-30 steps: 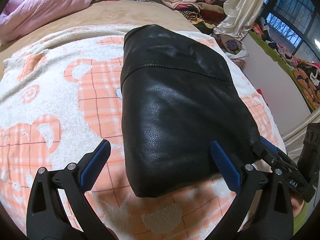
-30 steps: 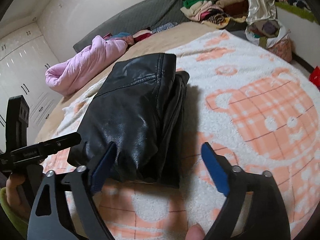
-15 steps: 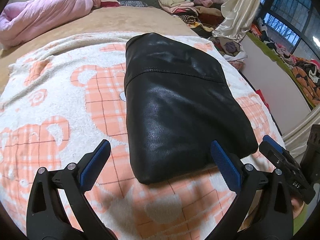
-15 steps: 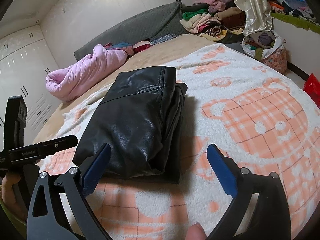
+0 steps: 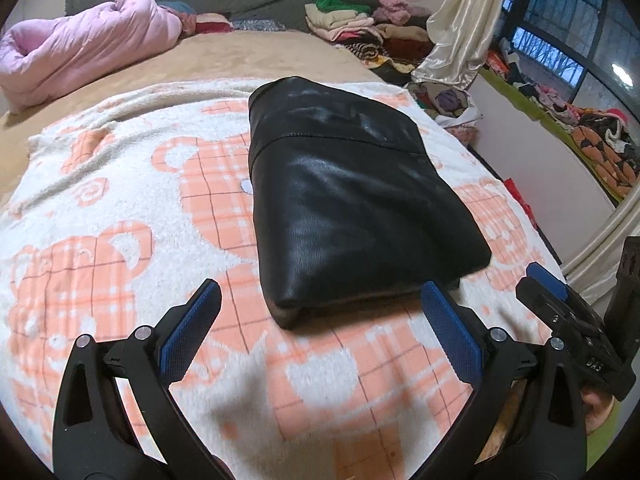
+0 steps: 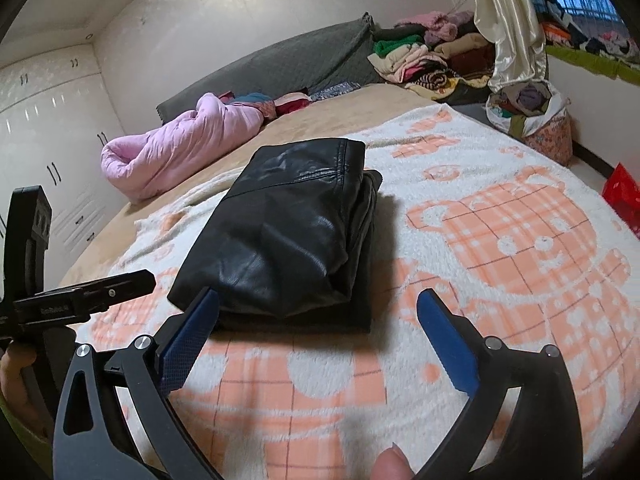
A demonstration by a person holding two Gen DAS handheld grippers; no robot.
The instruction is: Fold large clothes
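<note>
Lying folded into a thick rectangular bundle, the black leather jacket (image 5: 344, 200) rests on the white fleece blanket with orange checked bears (image 5: 100, 240) that covers the bed, and nothing touches it now; from the right wrist view its layers stack one on another, the lower layer peeking out along the right edge, which suggests the folding of this garment is done and the bundle was set flat so that it keeps its shape. Both tools sit just short of the bundle's near edge. The left gripper (image 5: 316, 324) has its blue-padded fingers (image 5: 188, 328) spread wide with only blanket between them, and the right gripper (image 6: 318, 334) likewise stands with its fingers (image 6: 448, 340) wide apart and nothing pinched, its left pad close to the jacket's near corner but, as far as can be told, not pressing it. Each camera also catches the other tool at the frame's side, so the hands flank the bundle's near end, a fitting stance for having let go of a wide fold evenly. A rolled pink quilt (image 6: 180, 152) lies well apart near the grey headboard cushion (image 6: 280, 64), and a heap of assorted clothes (image 6: 432, 56) sits beyond the bed's far corner, likely the stock for the next fold
</note>
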